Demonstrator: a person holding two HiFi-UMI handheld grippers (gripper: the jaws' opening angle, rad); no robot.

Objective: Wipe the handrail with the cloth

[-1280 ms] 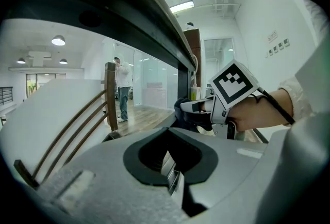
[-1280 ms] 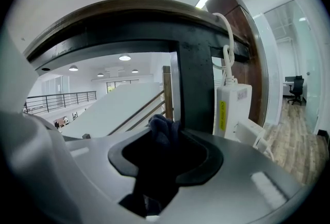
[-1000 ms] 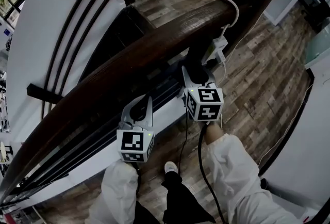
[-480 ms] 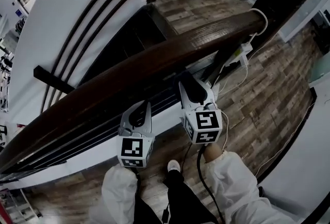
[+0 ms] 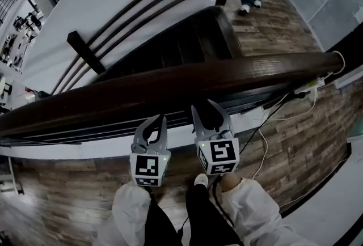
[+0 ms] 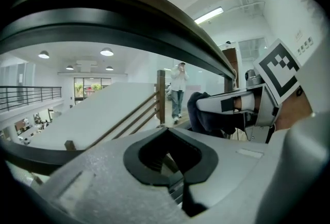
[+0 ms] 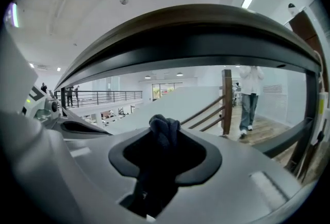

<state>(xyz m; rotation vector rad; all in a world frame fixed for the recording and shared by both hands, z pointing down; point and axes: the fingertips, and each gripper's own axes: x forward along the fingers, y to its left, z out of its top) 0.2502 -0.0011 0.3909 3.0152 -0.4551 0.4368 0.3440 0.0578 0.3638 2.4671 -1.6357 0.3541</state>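
Beside the handrail (image 5: pixel 187 83): right gripper (image 5: pixel 205 110) fingers clamped on a bunched cloth (image 7: pixel 164 135), left gripper (image 5: pixel 160 121) fingers together, empty. Likely snag: little cloth protruding, plastic scraping wood.

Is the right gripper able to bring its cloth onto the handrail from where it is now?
Probably yes. The right gripper holds the cloth just below the handrail, and nothing stands between them.
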